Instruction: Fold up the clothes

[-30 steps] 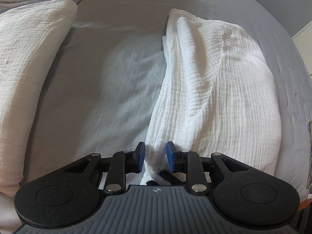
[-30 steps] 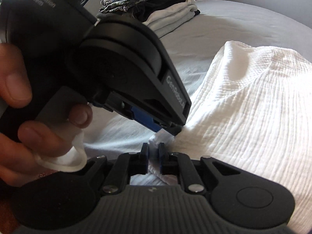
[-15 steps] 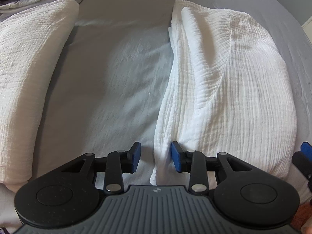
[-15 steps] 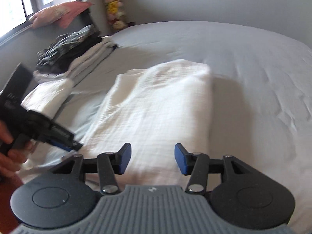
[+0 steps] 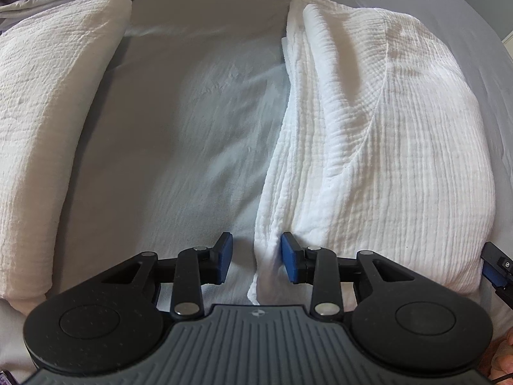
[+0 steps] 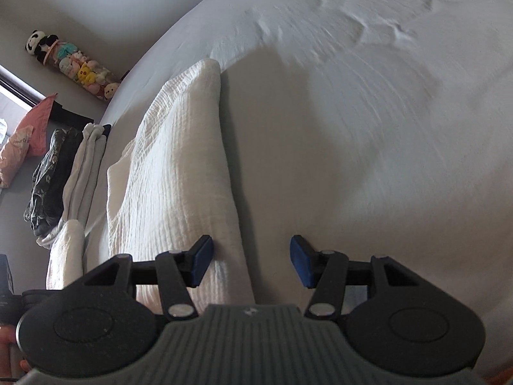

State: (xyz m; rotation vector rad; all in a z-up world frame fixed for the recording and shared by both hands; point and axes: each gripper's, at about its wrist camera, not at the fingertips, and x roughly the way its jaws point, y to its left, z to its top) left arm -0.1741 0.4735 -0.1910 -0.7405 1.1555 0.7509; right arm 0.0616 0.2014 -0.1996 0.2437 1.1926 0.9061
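A folded white crinkled garment (image 5: 384,160) lies on the grey bed sheet (image 5: 176,144). My left gripper (image 5: 256,261) points steeply down at its near left corner. Its jaws stand open, the cloth's edge hangs loosely between the blue pads, and neither pad squeezes it. The tip of my right gripper (image 5: 497,269) shows by the garment's near right corner. In the right wrist view the garment (image 6: 179,176) runs away from me. My right gripper (image 6: 251,261) is open astride its right edge, one pad over cloth and one over sheet (image 6: 384,128).
A second folded white cloth (image 5: 48,128) lies left of the garment, with bare sheet between them. Behind it is a stack of folded pale and dark patterned clothes (image 6: 73,173). Plush toys (image 6: 80,67) and a pink bag (image 6: 25,138) sit by the far wall.
My right gripper let go of the garment's corner, opened wide, rolled and swung from beside the left gripper to the garment's right edge. The left jaws widened a little and stayed put.
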